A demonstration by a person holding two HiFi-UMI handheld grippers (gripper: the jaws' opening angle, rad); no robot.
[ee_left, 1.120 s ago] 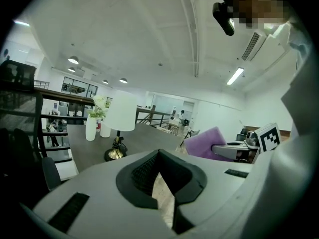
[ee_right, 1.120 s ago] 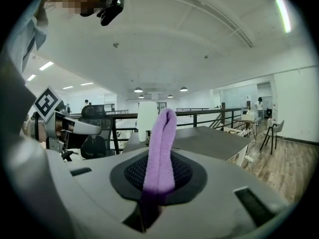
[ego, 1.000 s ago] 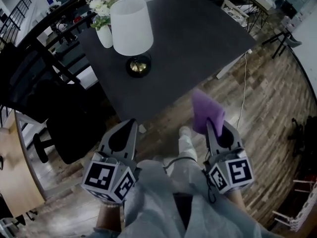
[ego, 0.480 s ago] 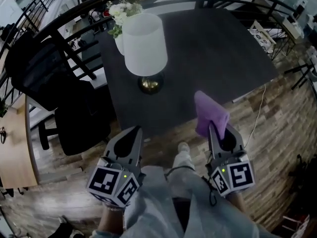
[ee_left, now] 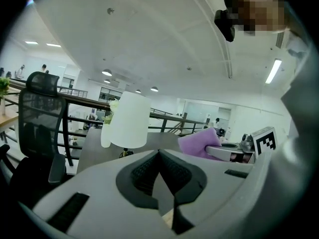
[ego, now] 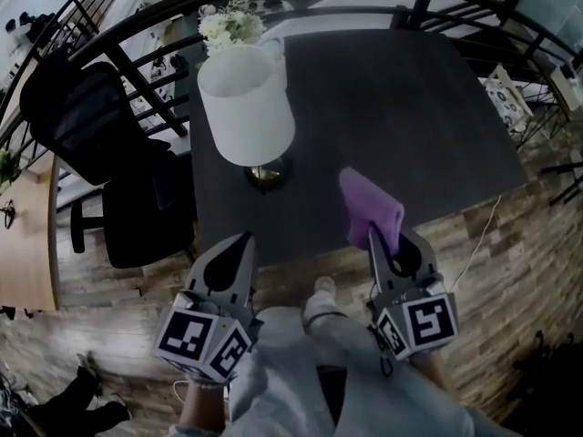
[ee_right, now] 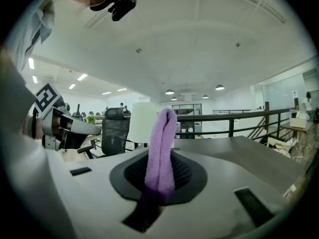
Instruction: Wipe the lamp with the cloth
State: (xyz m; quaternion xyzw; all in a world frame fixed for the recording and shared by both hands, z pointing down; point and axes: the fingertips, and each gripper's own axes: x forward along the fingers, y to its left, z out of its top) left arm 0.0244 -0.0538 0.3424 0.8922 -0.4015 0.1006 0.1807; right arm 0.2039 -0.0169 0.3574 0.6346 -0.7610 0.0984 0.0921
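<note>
lamp stood upright on the dark table, toward its left side, white shade over a small round base. a vase of flowers sat just behind it.

cloth, purple and folded, stuck up out of the right gripper. its fingers were clamped on the lower end, and the fold rose above them in the right gripper view. left gripper held nothing, fingers pressed together at the tips. both grippers hung low at the near table edge. the cloth was apart from the lamp, with no contact yet.

judgement: step in hand was the approach, wiping not begun. to do it well:
- lead with the free folded face of the cloth, so the hard fingers stay off the shade
- keep the pressure light, because the shade looks thin and the lamp could tip or slide toward the vase
- the closed left gripper could brace the base while the right one strokes down the shade

vs earlier frames: over the last second the table edge came nearer in the head view. the cloth had been over the wooden floor; its top now lay over the table's near edge. the lamp sat nearer the grippers. grip on the cloth unchanged, left fingers likewise closed.
</note>
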